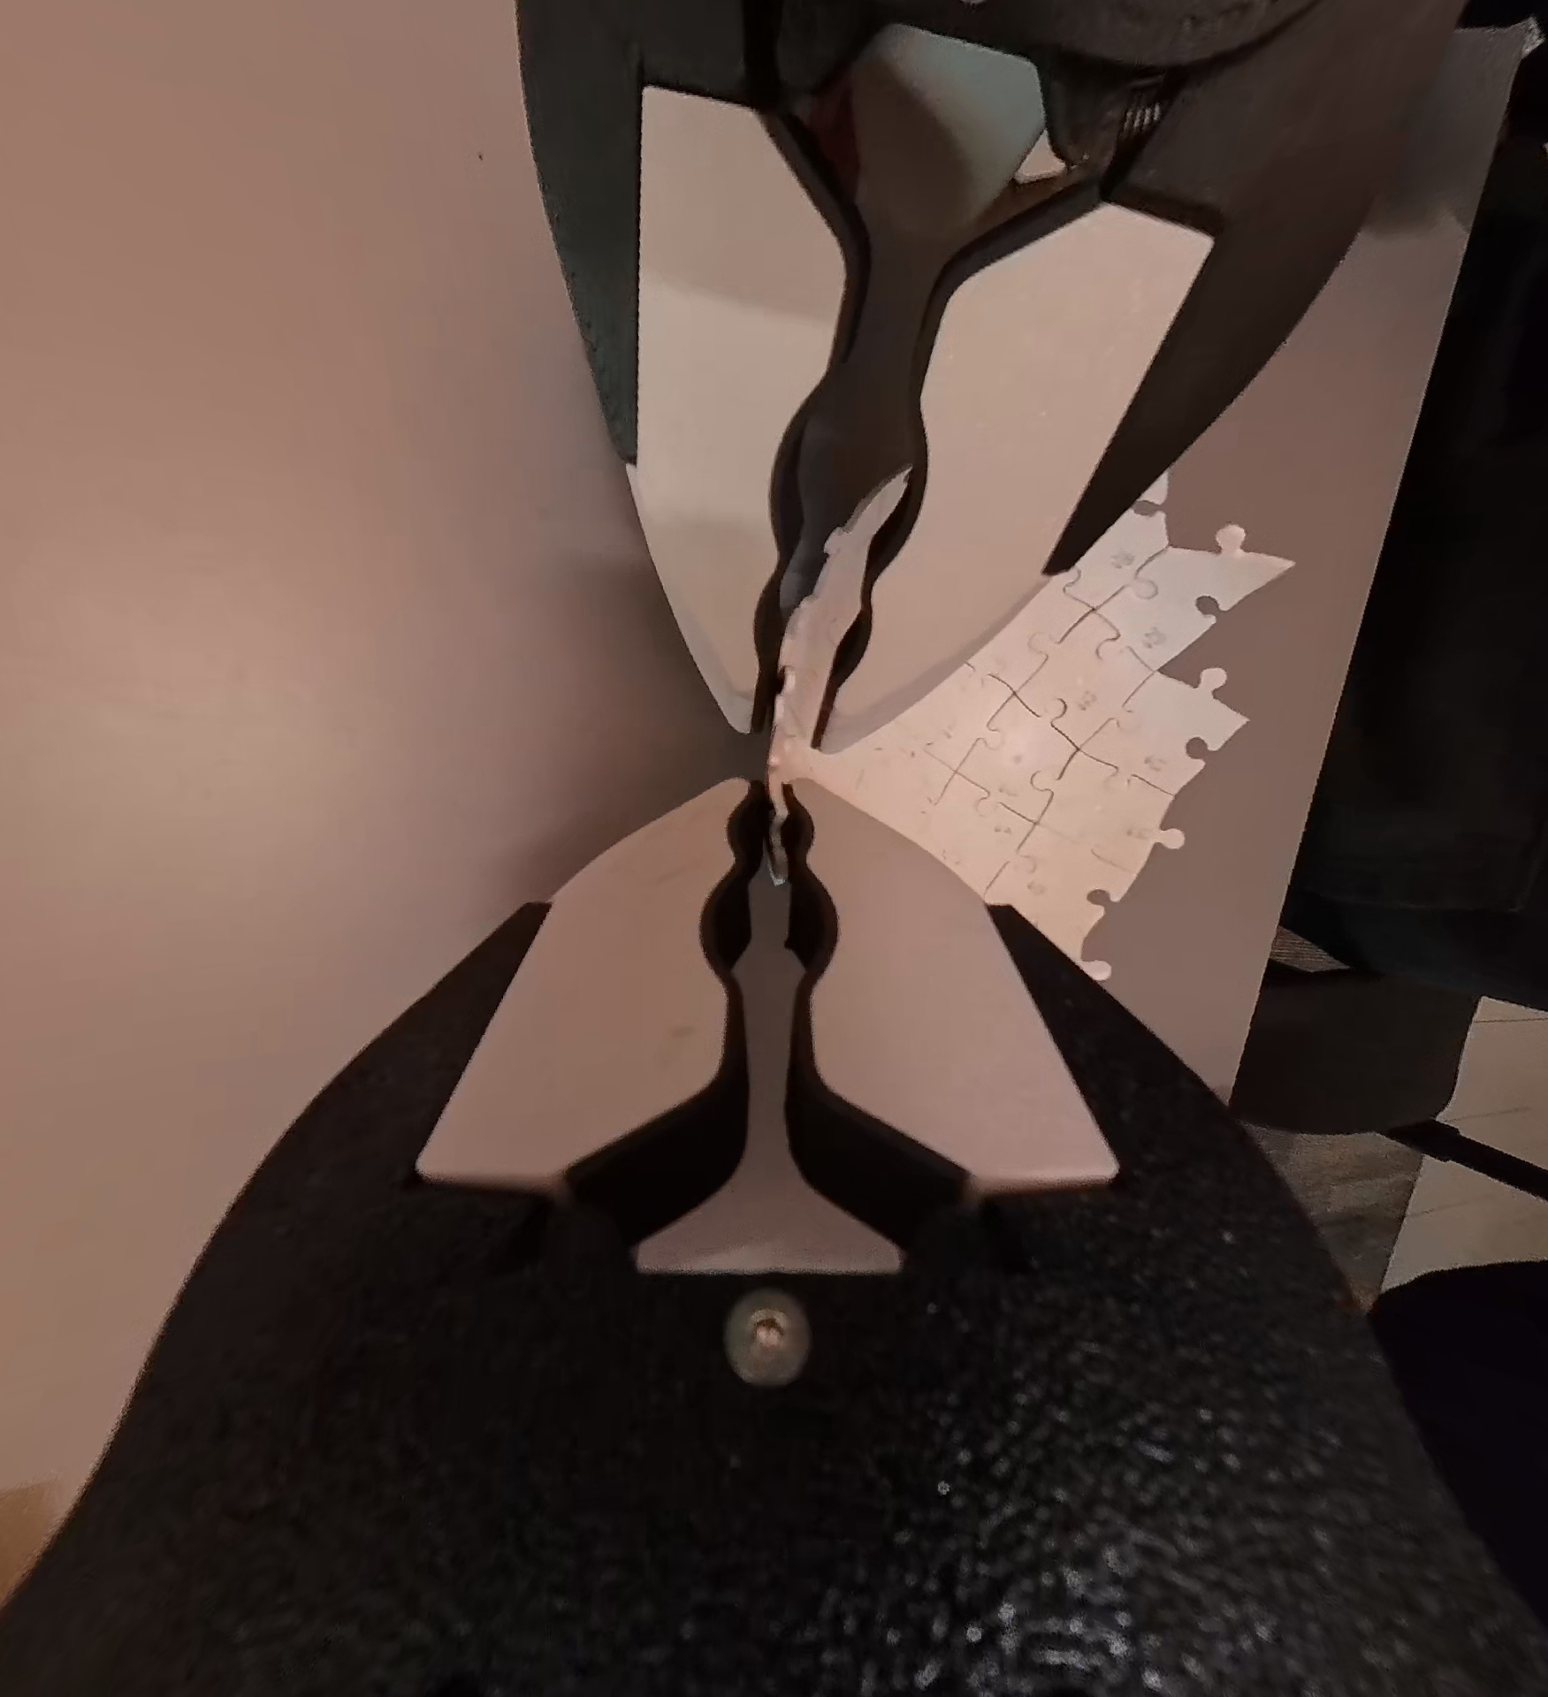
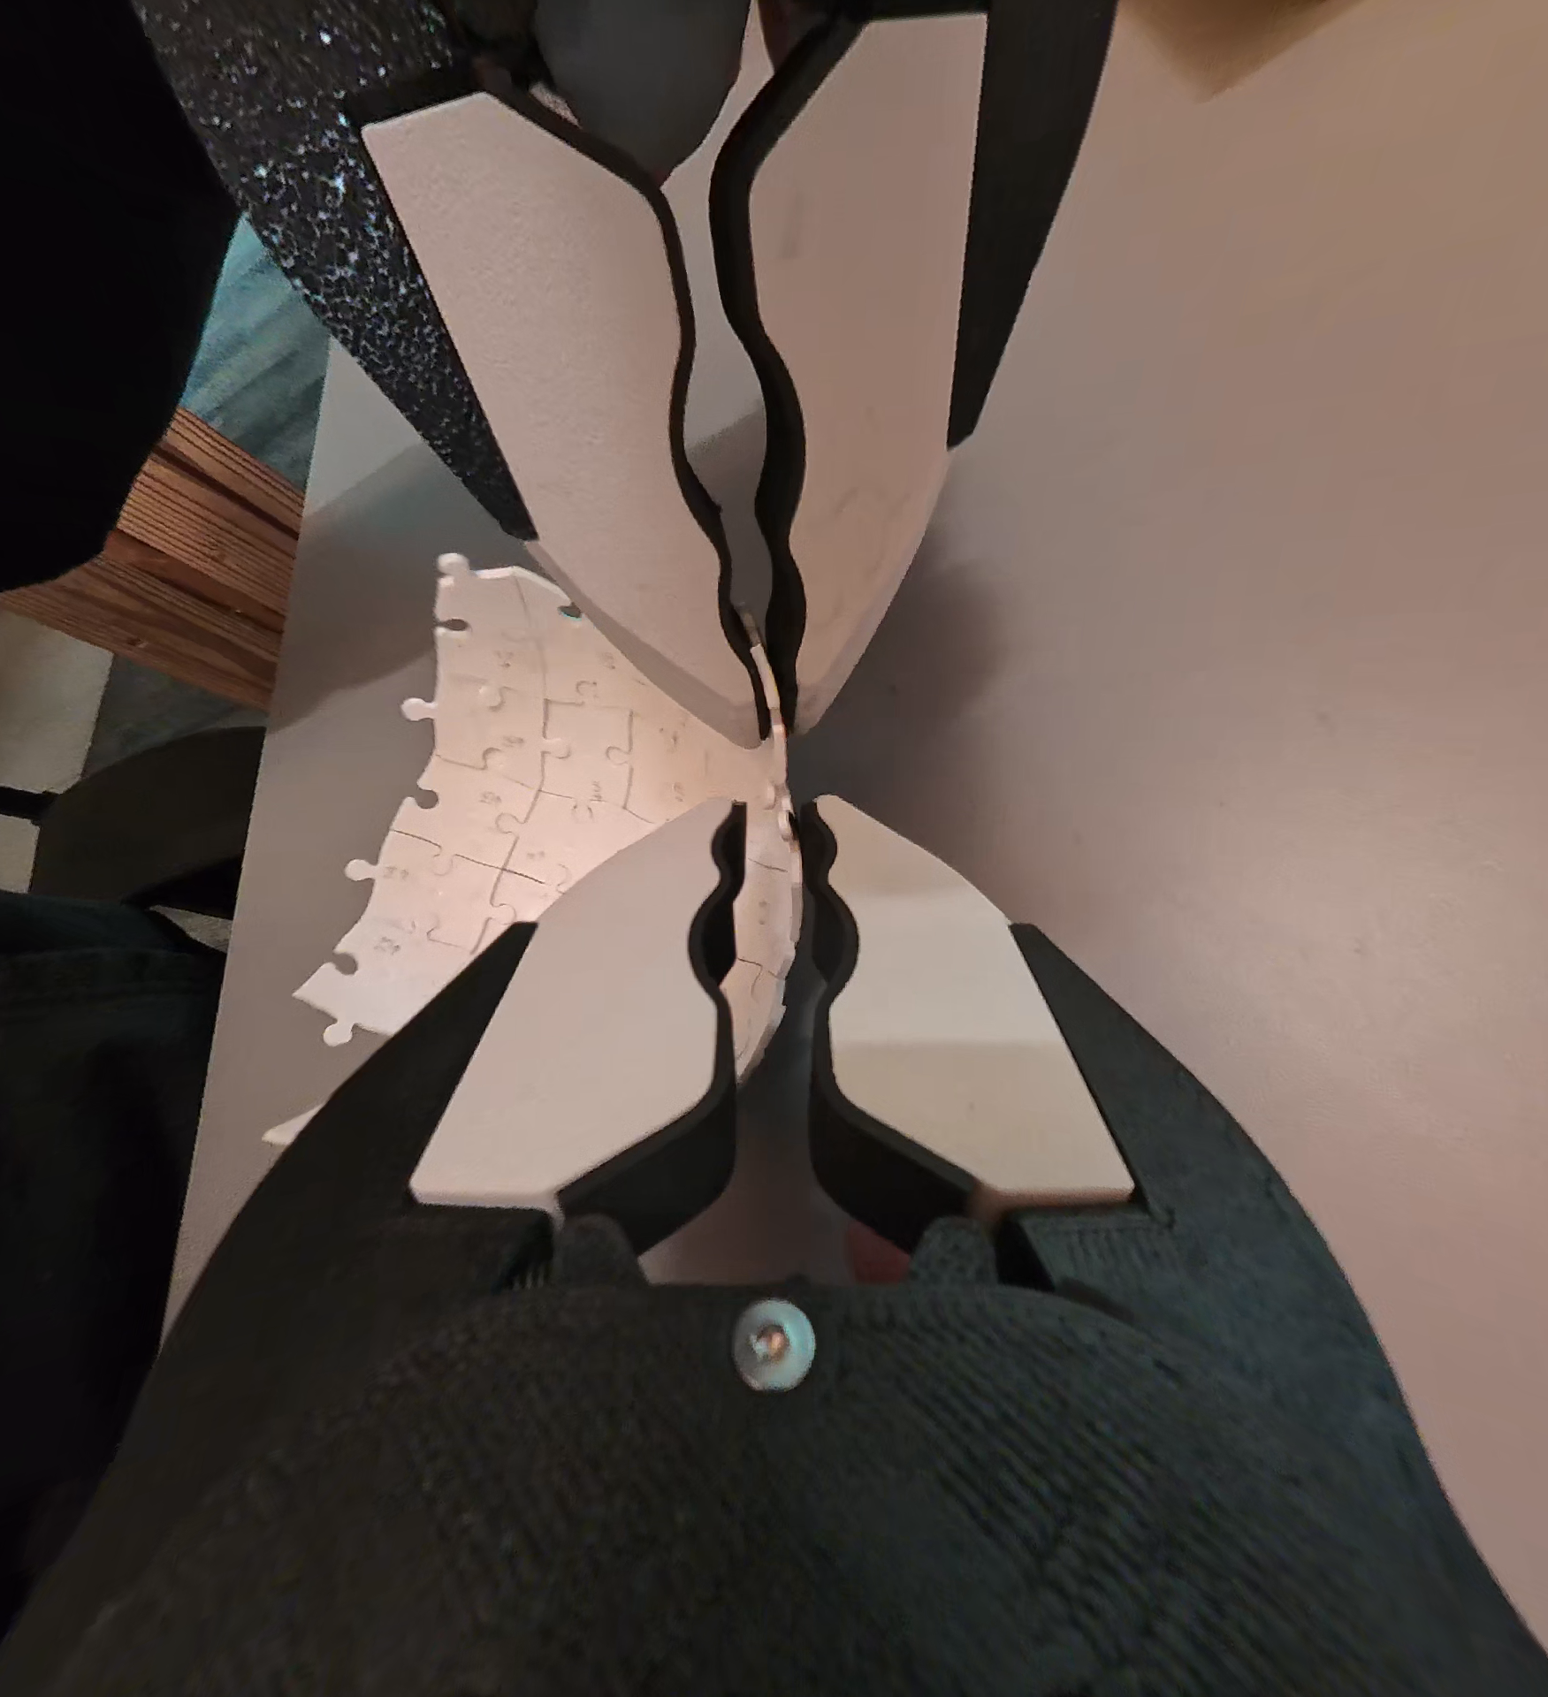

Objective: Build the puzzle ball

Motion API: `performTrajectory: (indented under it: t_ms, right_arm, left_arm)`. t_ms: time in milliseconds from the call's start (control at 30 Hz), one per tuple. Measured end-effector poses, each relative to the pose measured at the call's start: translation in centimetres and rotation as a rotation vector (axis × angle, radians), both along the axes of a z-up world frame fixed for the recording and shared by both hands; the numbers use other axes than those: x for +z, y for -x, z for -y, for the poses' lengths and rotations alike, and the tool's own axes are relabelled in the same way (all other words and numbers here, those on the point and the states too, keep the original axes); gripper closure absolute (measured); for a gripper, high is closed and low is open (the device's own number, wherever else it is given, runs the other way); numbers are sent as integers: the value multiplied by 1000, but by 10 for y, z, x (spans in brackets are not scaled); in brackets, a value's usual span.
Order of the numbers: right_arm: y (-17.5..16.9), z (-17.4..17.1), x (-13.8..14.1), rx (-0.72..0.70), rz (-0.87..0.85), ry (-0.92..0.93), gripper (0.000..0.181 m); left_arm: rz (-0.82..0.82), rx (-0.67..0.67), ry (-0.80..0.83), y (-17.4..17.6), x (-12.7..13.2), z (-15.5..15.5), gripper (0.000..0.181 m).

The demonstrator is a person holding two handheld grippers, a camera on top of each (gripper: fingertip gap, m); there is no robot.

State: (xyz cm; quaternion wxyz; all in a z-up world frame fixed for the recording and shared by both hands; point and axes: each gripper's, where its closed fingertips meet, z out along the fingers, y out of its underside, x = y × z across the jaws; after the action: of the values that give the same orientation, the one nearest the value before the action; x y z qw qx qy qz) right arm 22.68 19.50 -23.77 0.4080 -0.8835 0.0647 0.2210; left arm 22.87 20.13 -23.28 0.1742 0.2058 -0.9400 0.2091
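Observation:
A curved white shell of joined puzzle pieces (image 1: pixel 1055 753), part of the puzzle ball, is held in the air over a pale table; it also shows in the right wrist view (image 2: pixel 513 781). My right gripper (image 2: pixel 774 813) is shut on the shell's rim and enters the left wrist view from the top (image 1: pixel 788 725). My left gripper (image 1: pixel 774 817) faces it tip to tip and is shut on a thin white puzzle piece (image 1: pixel 777 854), seen edge-on and touching the shell's rim. The left gripper (image 2: pixel 774 725) and its piece (image 2: pixel 759 657) also show at the top of the right wrist view.
The pale table (image 1: pixel 200 643) lies under both grippers, with its edge (image 1: pixel 1303 826) just beyond the shell. Past the edge are a dark chair (image 1: pixel 1486 643) and the floor. A wooden block (image 2: pixel 191 569) and dark cloth (image 2: pixel 44 1194) lie off the table's side. The grippers are tip to tip, or close to it.

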Motion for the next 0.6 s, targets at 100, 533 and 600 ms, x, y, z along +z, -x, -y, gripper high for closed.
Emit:
performTrajectory:
  t_ms: [100, 533, 600]
  right_arm:
    - [-1, 2, -2, 1, 16, 13, 172]
    - [-1, 4, -3, 7, 20, 24, 171]
    - [-3, 4, -4, 1, 40, 25, 177]
  left_arm:
    - [0, 1, -1, 0, -1, 2, 179]
    - [29, -28, -89, 1, -3, 1, 179]
    - [22, -30, -89, 2, -2, 1, 179]
